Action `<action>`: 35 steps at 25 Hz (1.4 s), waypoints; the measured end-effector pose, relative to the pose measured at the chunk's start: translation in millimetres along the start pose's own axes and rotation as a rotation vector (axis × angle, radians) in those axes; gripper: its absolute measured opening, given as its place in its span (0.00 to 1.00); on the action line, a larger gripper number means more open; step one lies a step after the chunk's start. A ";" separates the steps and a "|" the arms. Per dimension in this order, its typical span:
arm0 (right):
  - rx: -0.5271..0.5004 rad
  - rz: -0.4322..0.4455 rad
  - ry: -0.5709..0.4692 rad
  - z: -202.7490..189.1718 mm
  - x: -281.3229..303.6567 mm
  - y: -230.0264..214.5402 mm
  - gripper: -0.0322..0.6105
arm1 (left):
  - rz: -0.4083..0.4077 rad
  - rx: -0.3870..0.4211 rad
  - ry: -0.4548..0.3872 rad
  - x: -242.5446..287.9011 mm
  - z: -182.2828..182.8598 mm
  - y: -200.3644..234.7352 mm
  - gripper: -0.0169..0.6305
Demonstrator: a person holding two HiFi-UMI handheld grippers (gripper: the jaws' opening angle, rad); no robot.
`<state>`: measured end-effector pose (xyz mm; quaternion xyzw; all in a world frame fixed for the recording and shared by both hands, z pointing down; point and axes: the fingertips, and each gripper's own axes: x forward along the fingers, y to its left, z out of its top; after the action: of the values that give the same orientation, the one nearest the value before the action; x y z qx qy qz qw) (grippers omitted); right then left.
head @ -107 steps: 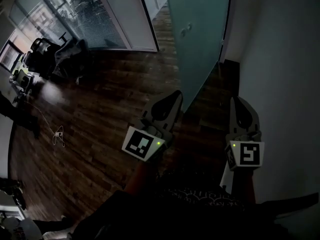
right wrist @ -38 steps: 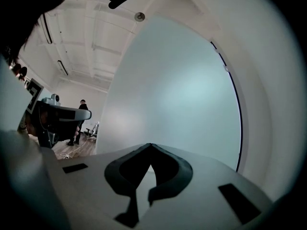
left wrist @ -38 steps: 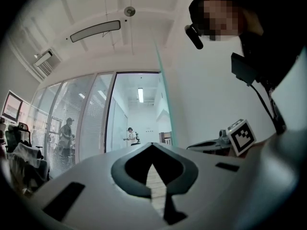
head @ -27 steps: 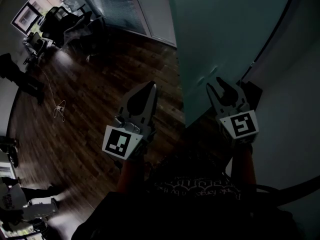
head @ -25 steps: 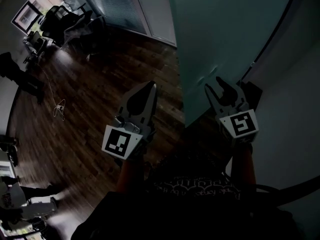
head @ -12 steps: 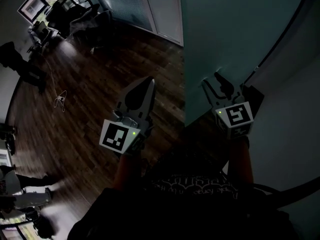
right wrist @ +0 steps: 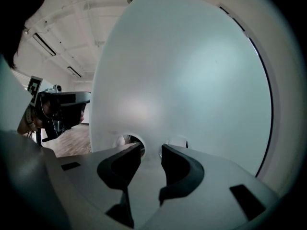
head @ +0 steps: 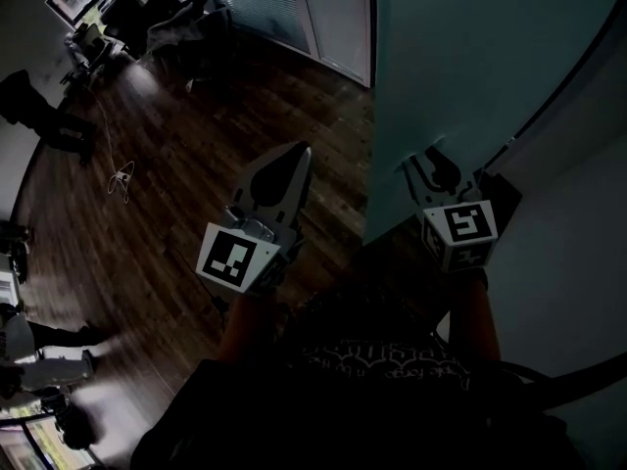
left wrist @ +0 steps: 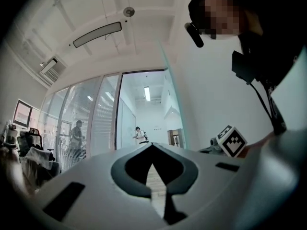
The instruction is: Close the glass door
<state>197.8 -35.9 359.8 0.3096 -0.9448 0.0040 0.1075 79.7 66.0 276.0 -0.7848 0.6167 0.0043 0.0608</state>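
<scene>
Left tool (head: pixel 298 155) points level, jaws together. Right tool (head: pixel 423 163) tips slightly down, jaws apart and closing, nothing between them.

Frosted and pale teal, the glass door (head: pixel 470 67) stands upright and open over a dark wooden floor (head: pixel 196 164), beside a white wall (head: pixel 578 262); two round fittings (right wrist: pixel 176 139) sit in its panel.

- Standing at the right edge of the floor (head: pixel 196 253): glass door (head: pixel 470 67), with the wall (head: pixel 578 262) just right of it.
- Lying well left of the door, toward the floor's left edge: cable (head: pixel 120 179).
- Crowding the floor's far-left corner: chairs (head: pixel 147 8).
</scene>
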 end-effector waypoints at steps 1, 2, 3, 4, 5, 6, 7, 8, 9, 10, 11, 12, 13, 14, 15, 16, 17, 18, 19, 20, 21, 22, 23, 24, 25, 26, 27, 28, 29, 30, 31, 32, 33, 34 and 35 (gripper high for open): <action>0.000 -0.002 0.000 0.7 0.0 -0.6 0.26 | -0.008 0.013 0.007 1.0 -0.5 -1.2 0.03; -0.001 -0.008 -0.001 1.5 0.0 -1.2 0.26 | -0.016 0.027 0.017 2.1 -1.7 -2.8 0.03; -0.002 -0.015 -0.003 1.9 0.4 -1.7 0.26 | -0.023 0.039 0.029 3.1 -3.8 -4.3 0.03; -0.003 -0.020 -0.006 2.0 1.0 -1.7 0.26 | -0.026 0.042 0.037 3.7 -6.2 -5.2 0.03; -0.003 -0.024 -0.008 1.7 2.1 -1.4 0.26 | -0.024 0.038 0.040 3.9 -8.2 -4.9 0.03; -0.002 -0.025 -0.009 1.3 3.3 -0.9 0.26 | -0.018 0.029 0.039 3.7 -9.1 -3.6 0.03; 0.001 -0.024 -0.010 1.2 4.4 -0.3 0.26 | -0.010 0.021 0.033 3.1 -8.9 -1.5 0.03; 0.007 -0.025 -0.011 1.6 5.1 0.2 0.26 | 0.000 0.015 0.026 2.3 -7.6 0.8 0.03; 0.013 -0.027 -0.013 2.5 5.6 0.5 0.25 | 0.009 0.014 0.020 1.4 -5.8 3.2 0.03; 0.017 -0.031 -0.014 3.9 6.1 0.6 0.25 | 0.017 0.015 0.017 0.5 -3.9 5.5 0.03; 0.018 -0.035 -0.015 5.3 6.8 0.7 0.25 | 0.024 0.016 0.014 -0.1 -2.3 7.7 0.03; 0.018 -0.038 -0.016 6.2 8.2 0.7 0.25 | 0.029 0.016 0.011 -0.5 -1.6 9.8 0.03; 0.016 -0.039 -0.018 6.1 10.1 0.7 0.25 | 0.034 0.015 0.010 -0.9 -2.2 11.6 0.03; 0.014 -0.040 -0.020 5.0 12.3 0.8 0.25 | 0.038 0.014 0.009 -1.3 -3.9 13.0 0.03; 0.012 -0.042 -0.021 3.7 14.5 1.0 0.25 | 0.043 0.013 0.010 -1.8 -5.9 14.3 0.03; 0.013 -0.045 -0.020 3.0 16.4 1.1 0.25 | 0.047 0.011 0.011 -2.4 -7.4 15.8 0.03; 0.014 -0.050 -0.019 3.1 18.2 0.8 0.25 | 0.051 0.009 0.010 -2.8 -7.5 17.7 0.03; 0.015 -0.053 -0.019 4.3 20.2 0.2 0.25 | 0.054 0.006 0.009 -3.1 -6.3 20.4 0.03; 0.014 -0.053 -0.020 6.4 22.7 0.2 0.25 | 0.057 0.003 0.007 -3.1 -4.3 23.5 0.03; 0.014 -0.051 -0.022 8.6 25.6 0.5 0.25 | 0.060 0.001 0.004 -3.0 -2.6 26.5 0.03; 0.018 -0.049 -0.023 10.3 28.5 1.0 0.25 | 0.061 -0.002 0.001 -2.9 -1.8 28.9 0.03; 0.027 -0.050 -0.024 11.5 31.3 1.2 0.25 | 0.062 -0.004 -0.003 -2.8 -2.1 30.7 0.03; 0.035 -0.052 -0.024 11.9 34.3 1.4 0.25 | 0.061 -0.006 -0.006 -2.9 -3.3 31.9 0.03; 0.038 -0.053 -0.026 11.5 37.4 1.7 0.25 | 0.060 -0.009 -0.008 -3.1 -5.2 32.7 0.03; 0.039 -0.053 -0.025 11.0 40.1 2.1 0.24 | 0.058 -0.012 -0.007 -3.5 -7.7 33.2 0.03; 0.040 -0.056 -0.023 10.3 42.1 2.5 0.24 | 0.057 -0.017 -0.004 -3.9 -10.5 33.7 0.03; 0.038 -0.056 -0.021 8.8 43.7 2.8 0.24 | 0.056 -0.022 0.000 -4.1 -13.3 34.5 0.03; 0.035 -0.056 -0.023 7.2 45.3 2.8 0.24 | 0.053 -0.025 0.001 -4.0 -15.7 35.7 0.03; 0.033 -0.058 -0.025 6.0 47.1 2.8 0.24 | 0.050 -0.028 0.000 -3.3 -17.7 37.3 0.03; 0.034 -0.062 -0.029 5.5 49.1 2.6 0.24 | 0.045 -0.029 -0.004 -1.9 -19.1 39.3 0.03; 0.039 -0.069 -0.032 5.8 51.2 2.4 0.24 | 0.040 -0.030 -0.007 -0.3 -20.0 41.5 0.03; 0.046 -0.079 -0.034 6.6 52.4 2.3 0.24 | 0.035 -0.029 -0.011 1.0 -20.6 43.0 0.03; 0.054 -0.091 -0.035 7.0 51.7 2.3 0.24 | 0.029 -0.026 -0.014 1.3 -21.0 43.2 0.03; 0.058 -0.100 -0.036 6.1 49.8 2.1 0.24 | 0.023 -0.024 -0.015 1.0 -21.6 42.5 0.03; 0.057 -0.104 -0.037 4.4 49.0 1.7 0.24 | 0.016 -0.023 -0.016 1.4 -22.3 42.9 0.03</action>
<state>157.4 -63.4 365.7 0.3614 -0.9286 0.0198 0.0813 36.9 52.5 294.2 -0.7804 0.6224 0.0181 0.0566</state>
